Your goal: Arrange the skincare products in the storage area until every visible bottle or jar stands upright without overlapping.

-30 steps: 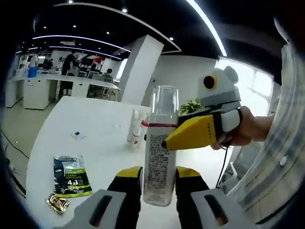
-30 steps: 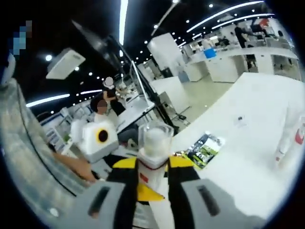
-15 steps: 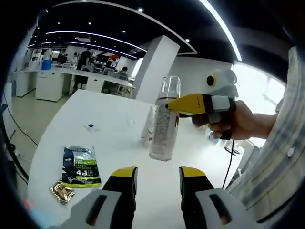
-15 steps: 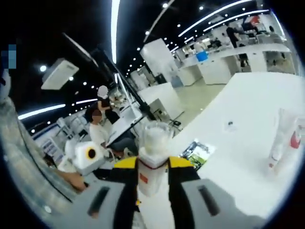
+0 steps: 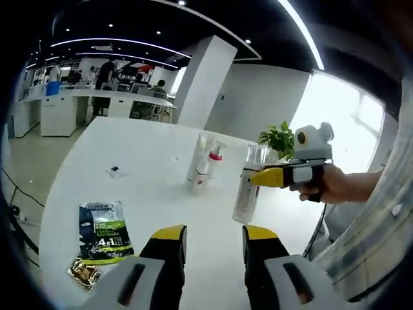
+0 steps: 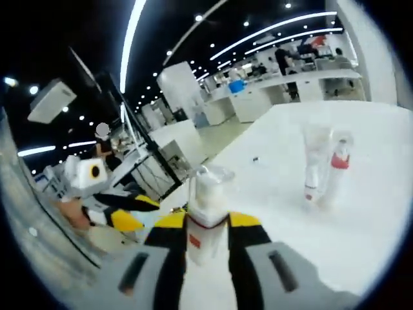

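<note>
An open-plan office with strip lights and white counters lies behind a round white table (image 5: 161,194). The right gripper (image 5: 261,177) is clenched on a tall clear bottle (image 5: 247,187), just under its transparent cap, holding it upright over or on the table's near right; whether the base touches cannot be told. The left gripper (image 5: 213,242) is released and holds nothing. Two slim white bottles (image 5: 202,168), one red-collared, stand farther back. A glossy sachet (image 5: 103,232) and a gold wrapper (image 5: 84,273) lie near left. The bottle looks light, rigid, smooth-walled and top-heavy; a grip low on the labelled body should steady it best.
</note>
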A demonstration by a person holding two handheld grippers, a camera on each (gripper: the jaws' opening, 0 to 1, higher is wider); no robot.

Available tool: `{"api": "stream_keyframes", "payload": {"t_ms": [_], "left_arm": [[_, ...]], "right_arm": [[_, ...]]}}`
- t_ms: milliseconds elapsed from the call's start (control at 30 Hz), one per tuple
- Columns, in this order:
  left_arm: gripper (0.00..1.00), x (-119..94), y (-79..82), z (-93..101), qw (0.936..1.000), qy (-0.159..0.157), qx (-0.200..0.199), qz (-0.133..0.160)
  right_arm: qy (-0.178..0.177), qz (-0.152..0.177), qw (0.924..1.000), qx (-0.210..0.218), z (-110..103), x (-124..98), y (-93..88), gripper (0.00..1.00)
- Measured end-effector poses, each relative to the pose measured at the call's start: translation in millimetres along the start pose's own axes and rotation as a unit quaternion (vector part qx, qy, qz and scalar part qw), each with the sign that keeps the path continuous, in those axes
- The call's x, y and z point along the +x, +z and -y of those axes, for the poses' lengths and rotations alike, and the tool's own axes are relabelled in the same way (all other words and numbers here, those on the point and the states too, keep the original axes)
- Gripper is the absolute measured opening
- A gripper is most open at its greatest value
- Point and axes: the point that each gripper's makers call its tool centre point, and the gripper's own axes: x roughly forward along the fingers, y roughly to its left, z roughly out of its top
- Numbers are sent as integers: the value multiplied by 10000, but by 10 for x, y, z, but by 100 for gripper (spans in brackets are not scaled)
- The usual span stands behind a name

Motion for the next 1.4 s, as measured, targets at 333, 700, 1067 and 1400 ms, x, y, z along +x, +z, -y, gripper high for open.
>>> {"api": "stream_keyframes", "payload": {"t_ms": [333, 700, 1067, 1400], "left_arm": [[34, 296, 114, 145, 9987, -386, 172, -274], [32, 522, 345, 28, 9987, -433, 177, -218], [31, 470, 314, -165, 9995, -206, -211, -110], [31, 512, 316, -199, 9993, -220, -217, -223]], "right_arm": [[-1013, 565, 9926, -363, 646, -285, 90, 21], [-1502, 571, 9792, -1243, 1167, -120, 180, 21], [-1514, 507, 9733, -1647, 1439, 307, 198, 21], [-1598, 398, 9669, -1946, 1623, 449, 75, 21]]}}
